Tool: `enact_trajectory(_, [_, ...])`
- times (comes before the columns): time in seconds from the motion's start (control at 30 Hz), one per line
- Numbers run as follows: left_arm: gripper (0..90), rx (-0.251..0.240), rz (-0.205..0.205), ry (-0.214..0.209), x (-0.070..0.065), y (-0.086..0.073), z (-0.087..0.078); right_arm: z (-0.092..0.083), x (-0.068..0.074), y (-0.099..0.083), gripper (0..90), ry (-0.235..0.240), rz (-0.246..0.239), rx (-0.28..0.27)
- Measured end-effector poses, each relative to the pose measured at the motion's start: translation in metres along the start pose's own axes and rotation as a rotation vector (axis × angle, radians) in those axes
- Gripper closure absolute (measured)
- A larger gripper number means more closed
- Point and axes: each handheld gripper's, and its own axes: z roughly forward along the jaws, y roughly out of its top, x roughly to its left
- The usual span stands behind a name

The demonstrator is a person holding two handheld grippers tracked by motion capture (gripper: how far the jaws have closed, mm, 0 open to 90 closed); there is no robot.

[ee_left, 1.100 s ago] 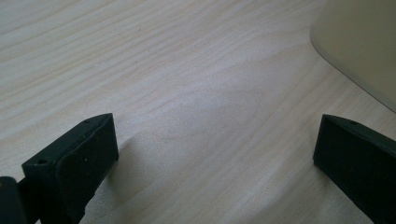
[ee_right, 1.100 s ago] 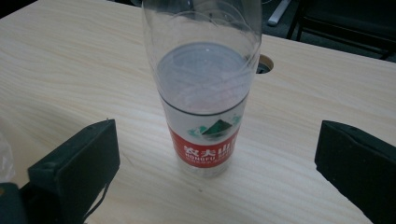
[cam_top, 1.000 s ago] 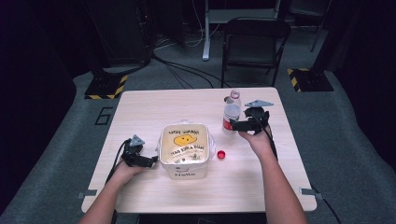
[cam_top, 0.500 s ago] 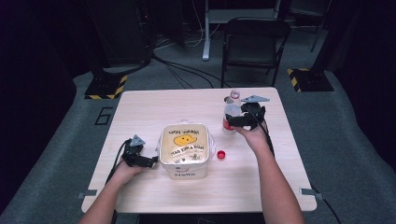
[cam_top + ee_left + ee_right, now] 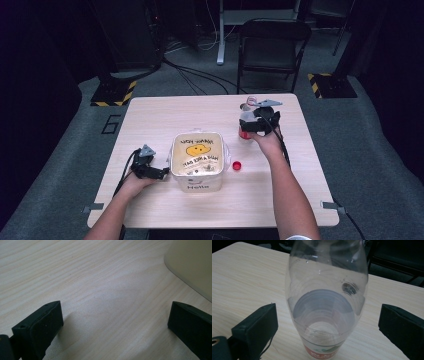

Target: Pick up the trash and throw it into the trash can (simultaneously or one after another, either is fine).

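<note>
While the right gripper closes in on the bottle, the scene reads as follows.

Change: the right gripper point(image 5: 248, 125) has come in from beside the bottle point(image 5: 246, 119) over the last second, and in the high view it now sits right against it.
Meaning: this looks like the approach to a grasp; the bottle is bracketed but not yet clamped, so closing the jaws seems the likely next step.
Right gripper state: wide; in the right gripper view point(image 5: 325, 326) the jaws stand clear on either side of the bottle point(image 5: 326, 300), gaps showing on both flanks.
Left gripper state: wide, holding nothing; point(image 5: 115, 327) the jaws rest low over bare surface point(image 5: 100, 277), just beside the tub point(image 5: 192, 265).
Left gripper position: unchanged, at the left side of the tub point(image 5: 197, 159).
Bottle place: far right part of the surface, beyond the tub and the red cap point(image 5: 237, 165).
Bottle axis: long axis vertical; it stands upright, open neck pointing up, base on the surface.
Bottle contents: clear, apparently empty, with a red label band low down.
Cap: off, lying apart from the bottle, near the tub's right side.
</note>
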Motion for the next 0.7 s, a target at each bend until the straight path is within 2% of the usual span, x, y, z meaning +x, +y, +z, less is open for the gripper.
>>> enact_trajectory(0.17, [0.0,0.0,0.0,-0.001,0.0,0.0,0.0,0.0028,0.0012,0.0005,3.9,0.001,0.008,-0.009])
enact_trajectory(0.37, [0.0,0.0,0.0,0.0,0.0,0.0,0.0,0.0063,0.0047,0.0034,6.1,-0.019,-0.003,-0.031])
enact_trajectory(0.5, [0.0,0.0,0.0,0.0,0.0,0.0,0.0,0.0076,0.005,0.0052,15.4,-0.011,-0.006,-0.032])
enact_trajectory(0.53, [0.0,0.0,0.001,-0.001,0.0,0.0001,0.0001,0.0087,0.0052,0.0058,23.7,0.0,0.002,-0.01])
enact_trajectory(0.7, [0.0,-0.001,0.001,-0.002,0.0,0.0001,0.0002,0.0086,0.0051,0.0061,26.3,0.01,-0.002,0.001])
